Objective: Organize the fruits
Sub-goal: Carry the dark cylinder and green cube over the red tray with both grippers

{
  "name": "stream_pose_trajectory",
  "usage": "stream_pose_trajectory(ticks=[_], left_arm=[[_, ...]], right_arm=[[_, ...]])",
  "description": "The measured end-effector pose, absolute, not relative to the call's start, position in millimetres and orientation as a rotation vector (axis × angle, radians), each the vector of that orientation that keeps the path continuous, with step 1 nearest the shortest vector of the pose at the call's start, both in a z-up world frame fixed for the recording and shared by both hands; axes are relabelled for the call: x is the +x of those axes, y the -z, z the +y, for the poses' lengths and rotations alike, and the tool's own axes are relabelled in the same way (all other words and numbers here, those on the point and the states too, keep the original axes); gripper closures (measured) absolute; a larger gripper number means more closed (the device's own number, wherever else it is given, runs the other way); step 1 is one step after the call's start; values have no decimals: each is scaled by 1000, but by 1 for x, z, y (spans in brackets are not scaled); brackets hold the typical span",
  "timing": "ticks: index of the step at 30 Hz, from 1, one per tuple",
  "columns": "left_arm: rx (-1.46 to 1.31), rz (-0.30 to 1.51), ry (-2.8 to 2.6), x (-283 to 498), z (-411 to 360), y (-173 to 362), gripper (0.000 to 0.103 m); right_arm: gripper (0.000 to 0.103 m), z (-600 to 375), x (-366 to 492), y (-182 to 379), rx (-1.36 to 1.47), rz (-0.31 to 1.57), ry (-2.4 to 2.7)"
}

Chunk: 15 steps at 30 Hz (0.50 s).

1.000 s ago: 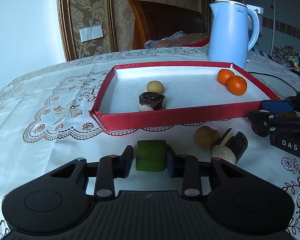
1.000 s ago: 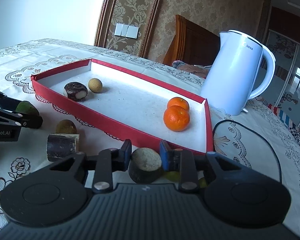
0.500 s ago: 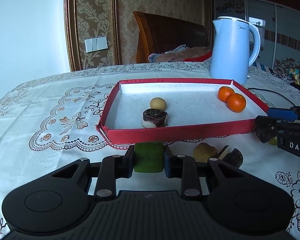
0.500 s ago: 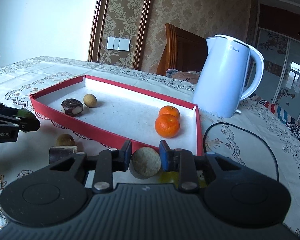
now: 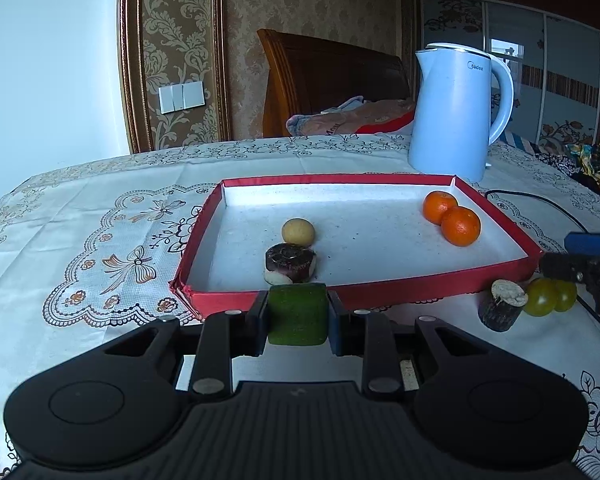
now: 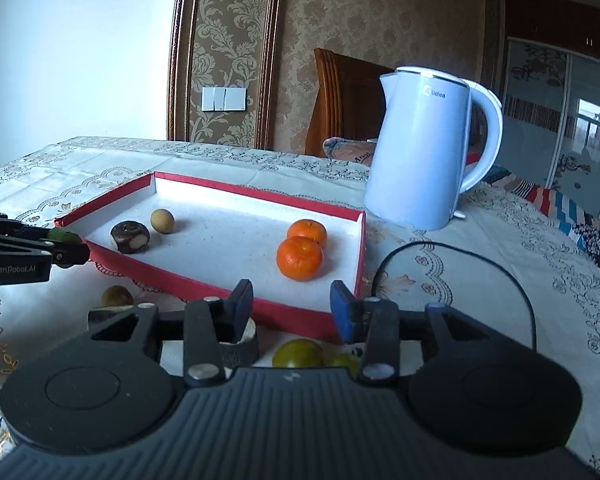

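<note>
My left gripper (image 5: pixel 298 314) is shut on a green fruit piece (image 5: pixel 297 314) and holds it just in front of the red tray's near wall (image 5: pixel 380 294). The tray holds two oranges (image 5: pixel 460 226), a round tan fruit (image 5: pixel 298 232) and a dark cut piece (image 5: pixel 290 263). My right gripper (image 6: pixel 292 306) is open and empty above the table by the tray's near right corner (image 6: pixel 300 320). Below it stand a dark cut stump (image 6: pixel 240 346) and two green round fruits (image 6: pixel 298 354). The left gripper also shows in the right wrist view (image 6: pixel 66 246).
A pale blue kettle (image 5: pixel 456 112) stands behind the tray, its black cord (image 6: pixel 460 264) looping over the cloth to the right. A tan fruit (image 6: pixel 116 296) and another cut piece lie on the tablecloth left of my right gripper. A wooden chair stands behind the table.
My right gripper has opened and let go of the cut stump, which now stands on the table. My left gripper has lifted the green piece up toward the tray's front wall.
</note>
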<state>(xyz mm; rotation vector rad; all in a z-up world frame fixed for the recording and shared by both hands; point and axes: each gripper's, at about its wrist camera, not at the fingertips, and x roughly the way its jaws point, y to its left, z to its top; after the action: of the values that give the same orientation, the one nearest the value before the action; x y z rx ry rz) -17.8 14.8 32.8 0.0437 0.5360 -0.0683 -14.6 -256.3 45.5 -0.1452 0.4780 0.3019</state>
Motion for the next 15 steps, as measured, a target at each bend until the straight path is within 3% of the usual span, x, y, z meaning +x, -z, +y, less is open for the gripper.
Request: stream_pose_trajectory(ticks=[15], left_arm=[[32, 546, 77, -19, 16, -28, 75]], right_arm=[[59, -218, 0, -8, -172, 589, -389]])
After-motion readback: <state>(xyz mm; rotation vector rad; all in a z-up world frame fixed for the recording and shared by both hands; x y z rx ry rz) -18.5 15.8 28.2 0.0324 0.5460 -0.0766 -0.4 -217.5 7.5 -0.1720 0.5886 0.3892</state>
